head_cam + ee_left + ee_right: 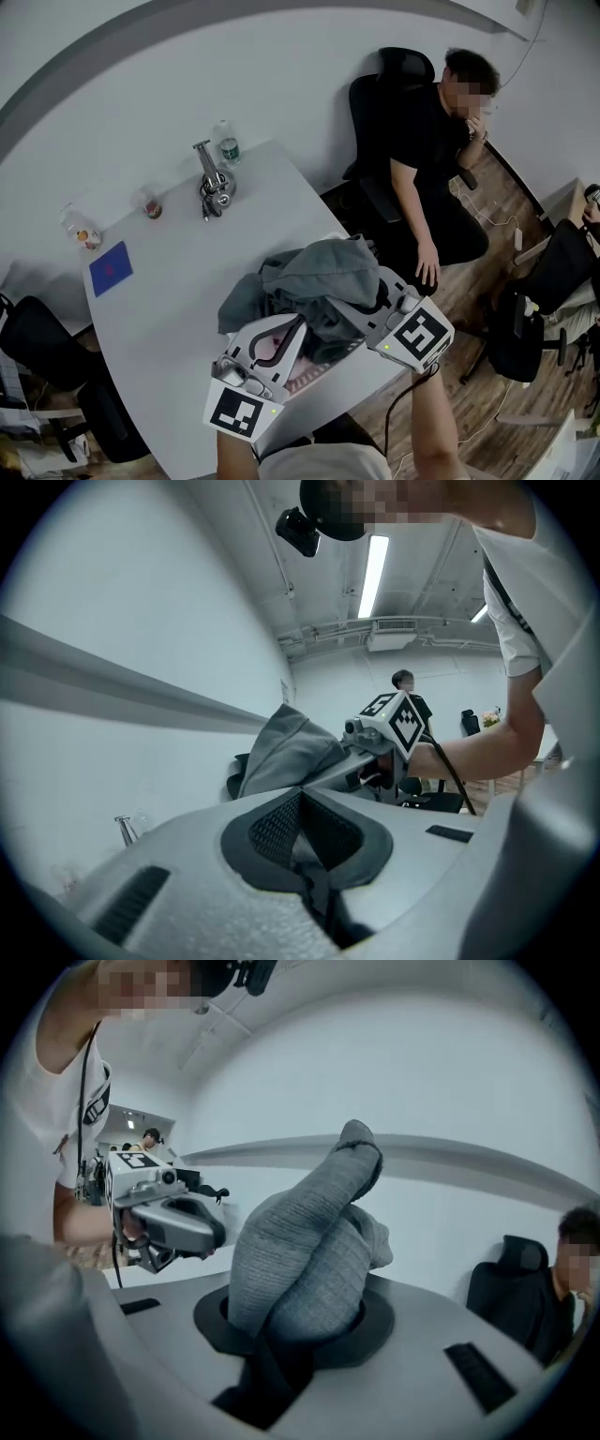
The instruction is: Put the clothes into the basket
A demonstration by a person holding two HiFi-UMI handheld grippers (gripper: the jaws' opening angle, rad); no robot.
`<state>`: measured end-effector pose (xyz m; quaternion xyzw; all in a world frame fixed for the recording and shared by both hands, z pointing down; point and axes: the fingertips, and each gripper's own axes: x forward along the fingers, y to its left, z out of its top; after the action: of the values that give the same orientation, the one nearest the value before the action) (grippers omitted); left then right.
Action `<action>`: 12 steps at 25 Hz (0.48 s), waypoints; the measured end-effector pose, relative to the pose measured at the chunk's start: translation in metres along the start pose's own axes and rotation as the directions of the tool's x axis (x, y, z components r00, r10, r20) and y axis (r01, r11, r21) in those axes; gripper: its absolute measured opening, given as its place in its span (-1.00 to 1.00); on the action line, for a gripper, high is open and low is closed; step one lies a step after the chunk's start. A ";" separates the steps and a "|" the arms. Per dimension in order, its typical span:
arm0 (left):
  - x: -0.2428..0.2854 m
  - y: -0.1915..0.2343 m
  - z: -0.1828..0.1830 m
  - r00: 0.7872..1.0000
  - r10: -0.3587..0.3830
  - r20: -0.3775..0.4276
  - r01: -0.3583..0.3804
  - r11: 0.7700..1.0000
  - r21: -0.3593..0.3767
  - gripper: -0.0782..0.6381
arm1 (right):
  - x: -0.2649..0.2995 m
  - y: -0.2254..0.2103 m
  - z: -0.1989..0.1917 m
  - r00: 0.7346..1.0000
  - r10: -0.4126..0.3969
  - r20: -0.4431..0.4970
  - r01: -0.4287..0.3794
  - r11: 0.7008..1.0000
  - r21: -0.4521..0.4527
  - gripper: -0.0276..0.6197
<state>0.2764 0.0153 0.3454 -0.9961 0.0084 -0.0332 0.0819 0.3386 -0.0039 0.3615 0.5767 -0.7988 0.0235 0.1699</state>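
A grey garment [314, 277] hangs bunched up over the near edge of the white table [178, 309], held between both grippers. My left gripper [284, 342] comes up from the lower left, its jaws closed on a thin fold of the cloth [302, 850]. My right gripper [367, 317] holds it from the right, shut on a thick bulging wad of grey knit [300, 1260]. In the left gripper view the garment [286, 747] rises beside the right gripper [380, 733]. No basket is plainly visible.
On the far part of the table stand a water bottle [226, 143], a metal tool [216, 183], a small jar [150, 205], a lying bottle [81, 230] and a blue card [111, 268]. A person [436, 159] sits in a black chair at right. Another black chair [42, 352] stands at left.
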 end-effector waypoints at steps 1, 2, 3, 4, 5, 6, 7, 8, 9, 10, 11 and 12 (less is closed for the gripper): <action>0.001 0.001 -0.004 1.000 0.003 -0.010 -0.003 1.000 -0.006 -0.76 | 0.004 0.004 -0.013 0.999 0.024 -0.025 -0.024 1.000 0.010 -0.62; 0.002 0.003 -0.008 1.000 0.006 -0.019 -0.006 1.000 -0.011 -0.76 | 0.008 0.007 -0.024 0.998 0.045 -0.047 -0.044 0.999 0.022 -0.61; 0.002 0.004 -0.013 1.000 0.008 -0.028 -0.008 1.000 -0.016 -0.76 | 0.012 0.010 -0.035 0.996 0.063 -0.067 -0.061 0.998 0.034 -0.61; 0.001 0.006 -0.018 0.999 0.010 -0.038 -0.010 1.000 -0.021 -0.76 | 0.016 0.013 -0.045 0.993 0.081 -0.089 -0.078 0.996 0.043 -0.60; 0.001 0.007 -0.022 0.999 0.011 -0.047 -0.012 1.000 -0.027 -0.76 | 0.019 0.016 -0.055 0.989 0.098 -0.112 -0.093 0.995 0.047 -0.59; 0.001 0.008 -0.027 0.998 0.012 -0.057 -0.014 0.999 -0.033 -0.76 | 0.021 0.018 -0.064 0.984 0.113 -0.138 -0.108 0.993 0.046 -0.58; 0.001 0.009 -0.031 0.998 0.014 -0.065 -0.016 0.999 -0.040 -0.76 | 0.023 0.021 -0.074 0.978 0.128 -0.165 -0.123 0.991 0.044 -0.57; 0.001 0.009 -0.034 0.997 0.015 -0.071 -0.019 0.999 -0.046 -0.76 | 0.024 0.023 -0.083 0.970 0.143 -0.195 -0.137 0.990 0.039 -0.56; 0.001 0.009 -0.036 0.997 0.017 -0.076 -0.021 0.999 -0.050 -0.76 | 0.025 0.025 -0.092 0.961 0.156 -0.228 -0.153 0.988 0.033 -0.55; 0.000 0.010 -0.037 0.997 0.019 -0.079 -0.024 0.998 -0.054 -0.76 | 0.027 0.027 -0.101 0.950 0.168 -0.262 -0.168 0.985 0.023 -0.55; 0.000 0.011 -0.039 0.996 0.022 -0.083 -0.027 0.998 -0.060 -0.76 | 0.029 0.028 -0.109 0.938 0.179 -0.297 -0.185 0.983 0.008 -0.54; 0.000 0.012 -0.040 0.996 0.025 -0.088 -0.031 0.997 -0.067 -0.76 | 0.031 0.030 -0.116 0.924 0.188 -0.332 -0.203 0.979 -0.009 -0.54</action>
<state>0.2734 -0.0035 0.3828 -0.9957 0.0270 -0.0751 0.0480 0.3303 0.0046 0.4848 0.4782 -0.8129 0.1192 0.3104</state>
